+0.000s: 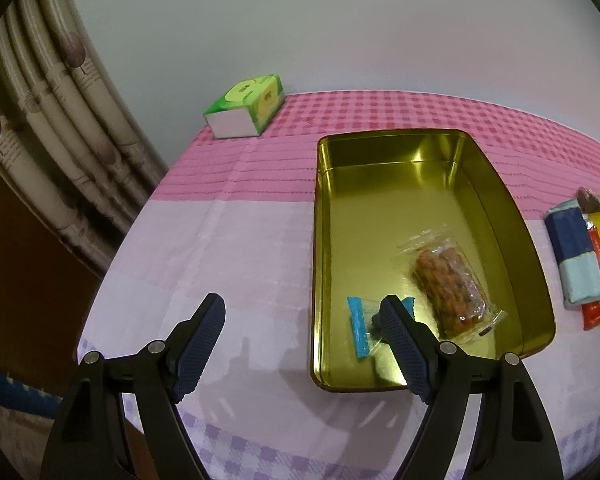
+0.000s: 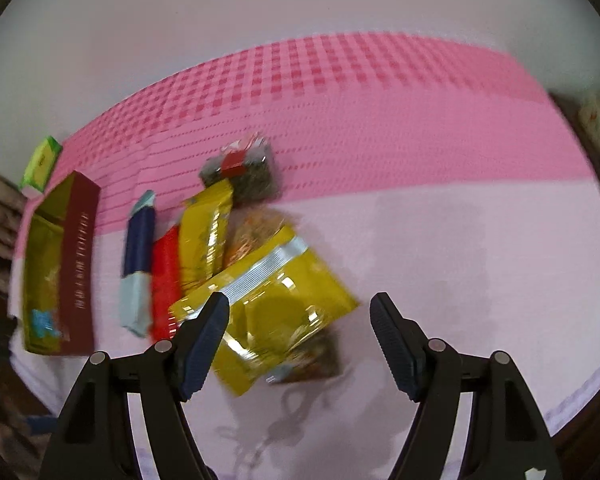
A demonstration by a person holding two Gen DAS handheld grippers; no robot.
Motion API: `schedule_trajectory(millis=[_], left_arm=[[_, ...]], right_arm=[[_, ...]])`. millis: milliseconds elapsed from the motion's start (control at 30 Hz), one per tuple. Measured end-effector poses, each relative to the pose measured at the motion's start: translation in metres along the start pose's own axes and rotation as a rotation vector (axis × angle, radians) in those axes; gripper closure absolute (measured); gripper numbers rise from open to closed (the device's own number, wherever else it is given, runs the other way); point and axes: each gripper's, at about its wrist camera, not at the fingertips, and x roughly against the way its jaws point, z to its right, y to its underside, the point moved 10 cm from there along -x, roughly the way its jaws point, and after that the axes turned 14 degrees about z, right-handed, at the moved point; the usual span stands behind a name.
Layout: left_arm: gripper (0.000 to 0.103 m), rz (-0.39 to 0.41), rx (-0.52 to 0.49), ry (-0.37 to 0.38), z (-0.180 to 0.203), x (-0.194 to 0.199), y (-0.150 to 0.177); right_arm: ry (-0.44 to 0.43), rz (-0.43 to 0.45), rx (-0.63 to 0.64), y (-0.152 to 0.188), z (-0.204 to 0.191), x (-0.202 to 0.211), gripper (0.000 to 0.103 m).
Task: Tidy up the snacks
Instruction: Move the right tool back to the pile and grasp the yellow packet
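Where pink checked tablecloth [image 1: 260, 168] meets white wall [image 1: 340, 20], curtain [image 1: 52, 112] hangs

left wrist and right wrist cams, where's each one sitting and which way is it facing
Left wrist: on the left gripper, looking forward and down at the gold tin; its open fingers show.
Right wrist: on the right gripper, facing the snack pile, nearest the yellow packet; open fingers show.
Shared: tin, green box, blue packet.

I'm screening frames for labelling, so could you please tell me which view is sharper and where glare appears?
Left wrist view: sharp, with glare on the gold tin walls and fisheye bending of the tablecloth. Right wrist view: motion-blurred, smearing the snack packets, with glints on the large yellow packet.
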Motion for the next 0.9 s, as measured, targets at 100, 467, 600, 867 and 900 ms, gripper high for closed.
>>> schedule_trajectory(millis=[100,467,600,867,900], left_arm=[[0.023,0.005,0.009,-0.002,0.0,0.0,0.0],[0.023,0.008,0.044,-0.006,-0.01,0.001,-0.001],[0.023,0.009,0.04,-0.008,-0.009,0.003,-0.001],[0.023,0.018,0.033,0.054,0.017,0.011,-0.005],[0.023,0.026,0.023,0.062,0.024,0.013,-0.007]], right_arm=[[-0.019,-0.045,-0.065,0.004,-0.006,-0.007,0.033],[0.049,-0.073,-0.01,-0.001,-0.029,-0.037,0.035],[0.068,-0.06,0.078,-0.01,-0.031,-0.047,0.036],[0.068,-0.026,0.189,-0.018,-0.026,-0.047,0.029],[0.086,-0.022,0.194,-0.018,-0.024,-0.046,0.025]])
